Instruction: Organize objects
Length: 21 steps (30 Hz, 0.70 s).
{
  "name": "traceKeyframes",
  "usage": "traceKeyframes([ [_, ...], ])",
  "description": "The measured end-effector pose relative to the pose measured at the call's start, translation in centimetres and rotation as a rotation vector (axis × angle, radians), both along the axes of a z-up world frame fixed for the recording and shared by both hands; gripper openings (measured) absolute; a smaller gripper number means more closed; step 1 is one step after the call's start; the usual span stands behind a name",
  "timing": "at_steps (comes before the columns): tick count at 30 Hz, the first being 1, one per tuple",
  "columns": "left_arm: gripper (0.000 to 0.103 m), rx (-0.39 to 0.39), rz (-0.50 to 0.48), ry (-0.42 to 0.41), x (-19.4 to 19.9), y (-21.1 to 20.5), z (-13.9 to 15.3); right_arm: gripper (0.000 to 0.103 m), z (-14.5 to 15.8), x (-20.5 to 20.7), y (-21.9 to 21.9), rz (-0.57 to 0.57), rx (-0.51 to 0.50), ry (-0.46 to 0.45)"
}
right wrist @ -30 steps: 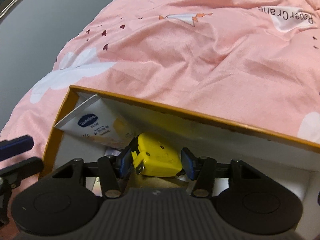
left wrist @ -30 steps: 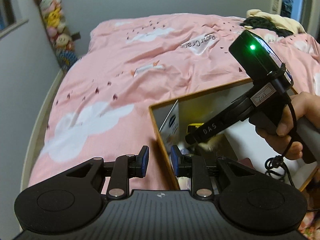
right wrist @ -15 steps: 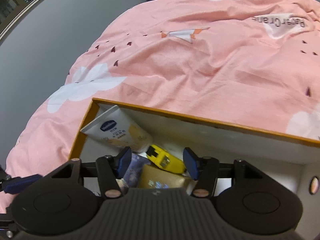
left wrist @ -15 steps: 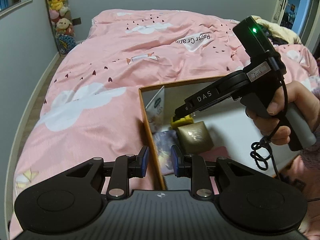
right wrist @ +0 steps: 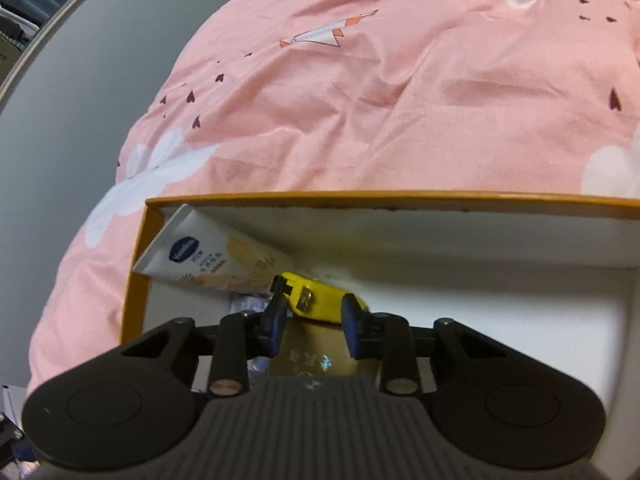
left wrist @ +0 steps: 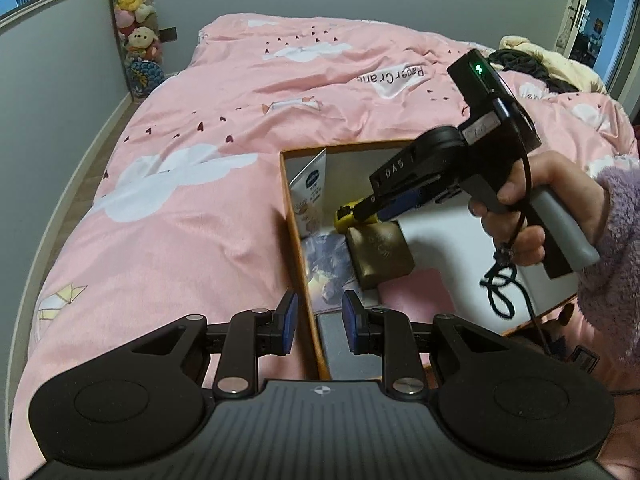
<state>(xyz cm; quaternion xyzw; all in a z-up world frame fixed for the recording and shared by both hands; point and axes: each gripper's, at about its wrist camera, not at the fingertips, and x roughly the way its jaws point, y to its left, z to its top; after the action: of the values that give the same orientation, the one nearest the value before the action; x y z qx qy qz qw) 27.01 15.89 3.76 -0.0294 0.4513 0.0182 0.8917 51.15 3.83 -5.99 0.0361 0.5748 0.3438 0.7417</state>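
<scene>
Yellow tape measure (right wrist: 320,300) now lies loose in the box (right wrist: 384,196), mid-frame in the right wrist view, against the far wall beside the cream tube (right wrist: 208,258). A second ago it sat between the right gripper's (right wrist: 314,326) pads; since then the gripper has backed off above it, and its jaws are closing with nothing between them, the tape measure lying beyond the tips. I judge that item as placed, so the right hand is free for the next thing, if any is left; no loose object shows on the pink duvet (left wrist: 208,208) in either view. The left gripper (left wrist: 318,322) sits low centre in its own view, jaws a little apart and empty, straddling the near left wall of the box without clamping it; the view has drawn back from the box over the last second. Counted in the box: one tape measure, one tube, one gold-brown box (left wrist: 378,254), one printed packet (left wrist: 324,268) under or beside it, one pink item (left wrist: 416,292), one grey slab (left wrist: 346,350) at the near end. Two grippers, one hand (left wrist: 520,208) visible. A stack of plush toys (left wrist: 134,20) stands upper left.
</scene>
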Motion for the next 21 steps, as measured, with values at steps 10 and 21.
traceKeyframes([
  [10,0.028,-0.021,0.010,0.016,-0.1,-0.1,-0.5,0.031,-0.1,0.1,0.9,0.028,0.022,0.018],
  [21,0.028,-0.078,-0.026,-0.032,-2.7,-2.3,1.2,0.032,4.7,-3.5,-2.8,0.041,0.047,-0.068],
])
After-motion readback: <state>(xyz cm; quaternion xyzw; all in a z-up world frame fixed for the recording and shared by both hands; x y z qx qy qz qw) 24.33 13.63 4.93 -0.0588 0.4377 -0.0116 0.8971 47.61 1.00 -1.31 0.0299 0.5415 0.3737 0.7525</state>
